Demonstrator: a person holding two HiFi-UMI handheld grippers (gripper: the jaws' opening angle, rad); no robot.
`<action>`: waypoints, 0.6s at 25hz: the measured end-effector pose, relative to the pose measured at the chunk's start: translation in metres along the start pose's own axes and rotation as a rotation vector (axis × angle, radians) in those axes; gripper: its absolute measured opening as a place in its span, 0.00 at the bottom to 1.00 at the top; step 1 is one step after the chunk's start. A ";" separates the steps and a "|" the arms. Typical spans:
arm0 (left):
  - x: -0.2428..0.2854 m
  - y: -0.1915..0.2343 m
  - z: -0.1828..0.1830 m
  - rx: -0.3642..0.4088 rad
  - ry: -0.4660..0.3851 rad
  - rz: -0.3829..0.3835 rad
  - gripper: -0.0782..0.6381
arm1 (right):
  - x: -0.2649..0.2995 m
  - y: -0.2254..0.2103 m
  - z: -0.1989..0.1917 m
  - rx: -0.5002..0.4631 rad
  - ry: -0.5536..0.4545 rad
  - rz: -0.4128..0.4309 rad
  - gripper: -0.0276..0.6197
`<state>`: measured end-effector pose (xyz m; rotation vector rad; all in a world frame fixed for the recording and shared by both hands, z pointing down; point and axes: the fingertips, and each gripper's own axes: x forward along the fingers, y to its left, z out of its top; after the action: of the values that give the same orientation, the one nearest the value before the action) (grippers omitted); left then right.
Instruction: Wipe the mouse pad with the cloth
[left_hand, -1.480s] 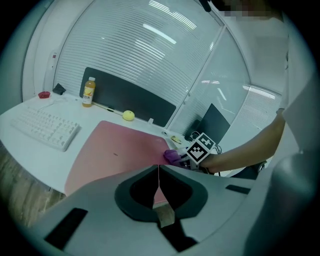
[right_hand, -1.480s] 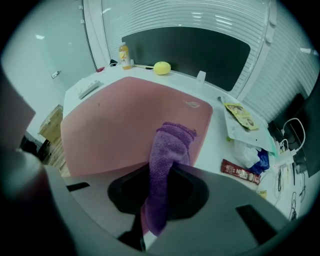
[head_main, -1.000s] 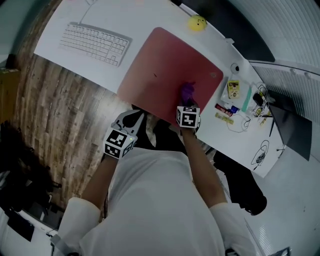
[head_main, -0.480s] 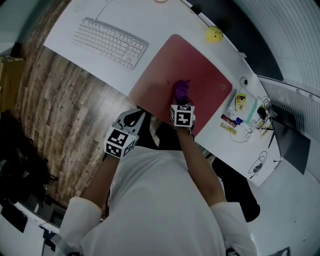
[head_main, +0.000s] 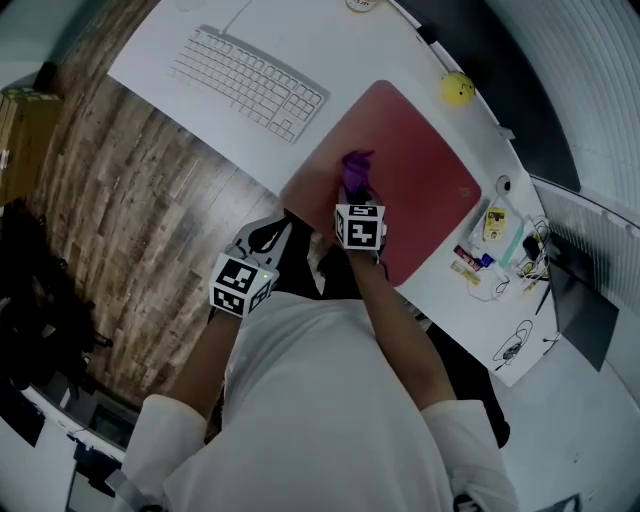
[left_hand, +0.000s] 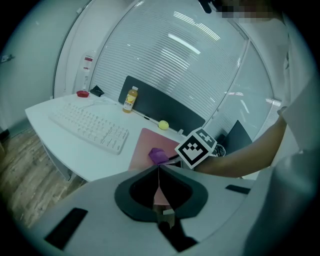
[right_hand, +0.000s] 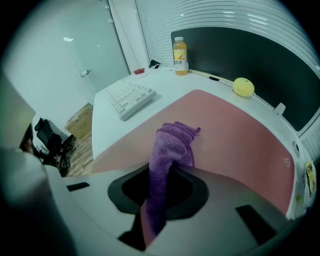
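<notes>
The red mouse pad (head_main: 415, 165) lies on the white desk, right of the keyboard. A purple cloth (head_main: 354, 175) rests on the pad's near left part, and my right gripper (head_main: 357, 197) is shut on it. In the right gripper view the cloth (right_hand: 172, 145) hangs from between the jaws and bunches onto the pad (right_hand: 235, 135). My left gripper (head_main: 274, 233) is shut and holds nothing, off the desk's near edge above the wooden floor. The left gripper view shows its jaws (left_hand: 158, 168) closed together, with the cloth (left_hand: 159, 156) and pad (left_hand: 144, 146) beyond them.
A white keyboard (head_main: 250, 82) lies left of the pad. A yellow ball (head_main: 456, 88) sits at the desk's far edge, and an orange drink bottle (right_hand: 180, 50) stands further back. Small packets and cables (head_main: 490, 250) clutter the desk right of the pad.
My right gripper has slid the cloth leftward across the pad, from its near right part to its near left part. The left gripper has stayed off the desk's edge.
</notes>
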<state>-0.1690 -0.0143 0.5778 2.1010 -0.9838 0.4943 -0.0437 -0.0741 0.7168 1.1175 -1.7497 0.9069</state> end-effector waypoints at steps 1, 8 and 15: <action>-0.002 0.003 0.000 -0.004 -0.001 0.006 0.14 | 0.002 0.005 0.004 -0.007 -0.001 0.008 0.16; -0.017 0.022 -0.004 -0.041 -0.021 0.049 0.14 | 0.015 0.040 0.025 -0.069 -0.011 0.073 0.16; -0.032 0.032 -0.009 -0.069 -0.043 0.085 0.14 | 0.023 0.072 0.037 -0.109 -0.008 0.140 0.16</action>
<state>-0.2142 -0.0055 0.5791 2.0228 -1.1034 0.4527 -0.1258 -0.0895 0.7146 0.9399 -1.8793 0.8800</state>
